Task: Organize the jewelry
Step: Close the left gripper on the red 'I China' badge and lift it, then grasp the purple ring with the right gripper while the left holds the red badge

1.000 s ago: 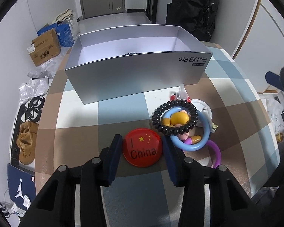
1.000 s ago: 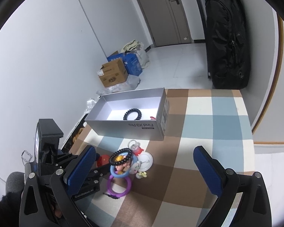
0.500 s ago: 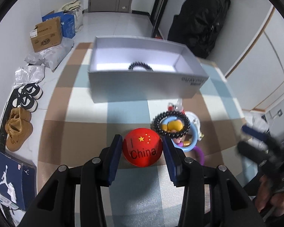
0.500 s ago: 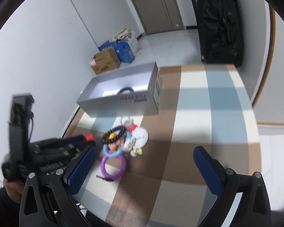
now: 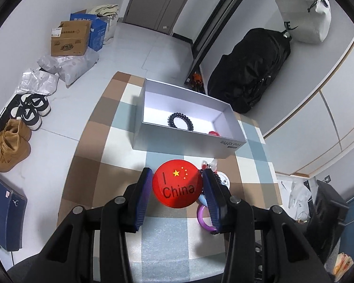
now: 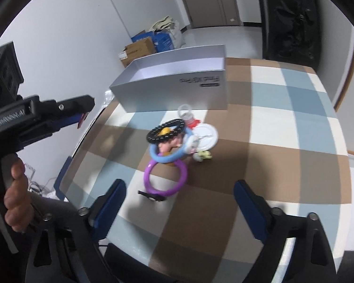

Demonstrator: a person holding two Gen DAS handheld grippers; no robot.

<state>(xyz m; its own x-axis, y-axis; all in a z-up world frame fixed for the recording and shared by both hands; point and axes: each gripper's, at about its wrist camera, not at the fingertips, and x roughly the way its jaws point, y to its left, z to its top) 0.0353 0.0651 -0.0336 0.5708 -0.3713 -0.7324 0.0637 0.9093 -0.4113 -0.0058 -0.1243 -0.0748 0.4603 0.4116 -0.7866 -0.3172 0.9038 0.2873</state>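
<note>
Our left gripper (image 5: 178,184) is clamped on the red badge (image 5: 177,183), one blue pad on each side of it, and holds it lifted above the checked table (image 5: 111,141), short of the grey box (image 5: 188,127). From the right wrist view we see this gripper from the side (image 6: 82,115), raised off the table's left edge, a sliver of red showing at its tip, with our left hand (image 6: 14,198) wrapped round the handle.

Beyond the badge the box stands open. A black coil band (image 5: 180,121) lies on its floor, and a small red item (image 5: 213,133) sits against the near wall at the right.

Our right gripper (image 6: 179,200) hangs with its fingers spread wide and nothing between them. Just ahead of it the pile of trinkets rests on the table in front of the box: a purple ring (image 6: 165,179) nearest, a blue ring (image 6: 170,153) overlapping it, a black beaded bracelet (image 6: 166,129) on top, a white disc (image 6: 206,135) to the right, touching the pile. The smaller pieces under the bracelet are too blurred to tell.
</note>
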